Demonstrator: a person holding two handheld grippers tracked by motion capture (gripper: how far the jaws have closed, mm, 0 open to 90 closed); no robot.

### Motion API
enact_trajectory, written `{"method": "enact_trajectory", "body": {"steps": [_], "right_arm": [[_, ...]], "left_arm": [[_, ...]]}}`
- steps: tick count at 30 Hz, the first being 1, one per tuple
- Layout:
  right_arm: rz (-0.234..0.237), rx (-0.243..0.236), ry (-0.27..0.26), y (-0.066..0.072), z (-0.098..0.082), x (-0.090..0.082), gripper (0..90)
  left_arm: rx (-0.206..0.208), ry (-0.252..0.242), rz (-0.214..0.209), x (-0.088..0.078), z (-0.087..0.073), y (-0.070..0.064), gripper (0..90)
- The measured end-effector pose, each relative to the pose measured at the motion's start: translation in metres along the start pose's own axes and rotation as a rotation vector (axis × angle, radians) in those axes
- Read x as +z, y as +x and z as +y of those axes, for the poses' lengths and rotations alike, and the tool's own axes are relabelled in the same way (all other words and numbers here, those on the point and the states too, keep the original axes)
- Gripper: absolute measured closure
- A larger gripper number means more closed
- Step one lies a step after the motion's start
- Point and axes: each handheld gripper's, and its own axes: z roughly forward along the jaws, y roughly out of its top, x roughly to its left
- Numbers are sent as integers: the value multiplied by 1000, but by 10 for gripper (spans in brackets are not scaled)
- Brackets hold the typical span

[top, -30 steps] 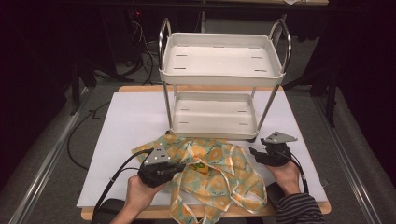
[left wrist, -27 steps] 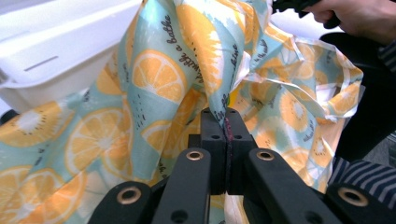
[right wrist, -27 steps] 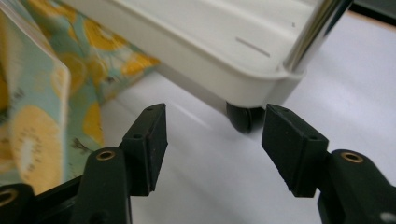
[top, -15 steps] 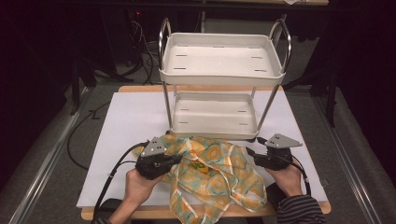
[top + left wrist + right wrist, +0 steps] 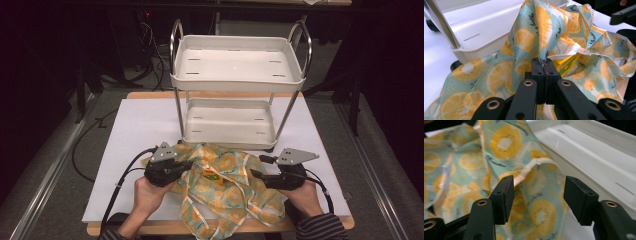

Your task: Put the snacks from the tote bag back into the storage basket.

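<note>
High view: crumpled teal fabric w/ orange citrus-slice print (image 5: 225, 187) lies on the white sheet covering the wooden worktop (image 5: 130, 130), at the near edge, just in front of the white two-tier plastic trolley w/ chrome posts (image 5: 239, 90); the cloth's far edge reaches the trolley's lower tray. Left tool (image 5: 182, 167) sits at the cloth's left side, jaws clamped together on a fold of it; left gripper view shows the fold pinched between the two black pads (image 5: 538, 71), w/ fabric rising up past them twd the trolley's lower tray. Right tool (image 5: 256, 166) is at the cloth's right side, jaws standing apart, gripping nothing. Right gripper view: cloth (image 5: 506, 165) hangs beyond and partly between the spread pads (image 5: 505, 195), a hemmed edge near the left one; can't tell if it touches.
</note>
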Motion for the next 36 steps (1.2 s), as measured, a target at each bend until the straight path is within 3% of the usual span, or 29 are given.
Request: {"method": "enact_trajectory", "body": {"steps": [5, 12, 18, 19, 21, 27, 31, 36], "right_arm": [[54, -11, 20, 11, 2, 10, 435], [75, -14, 74, 15, -1, 21, 474], [102, -14, 112, 17, -1, 26, 579], [116, -13, 114, 16, -1, 27, 644], [116, -37, 117, 18, -1, 26, 697], [136, -40, 139, 16, -1, 29, 846], [163, -55, 90, 18, 2, 23, 900], [123, -73, 60, 18, 5, 18, 900]], "left_arm": [[-5, 3, 4, 3, 1, 2, 897], [5, 17, 6, 5, -1, 4, 896], [4, 12, 0, 4, -1, 3, 896], [2, 10, -2, 4, -1, 4, 896], [3, 19, 1, 6, -2, 5, 896], [2, 13, -3, 5, -2, 5, 896], [12, -13, -9, 2, -1, 5, 897], [15, -10, -1, 1, -2, 6, 897]]}}
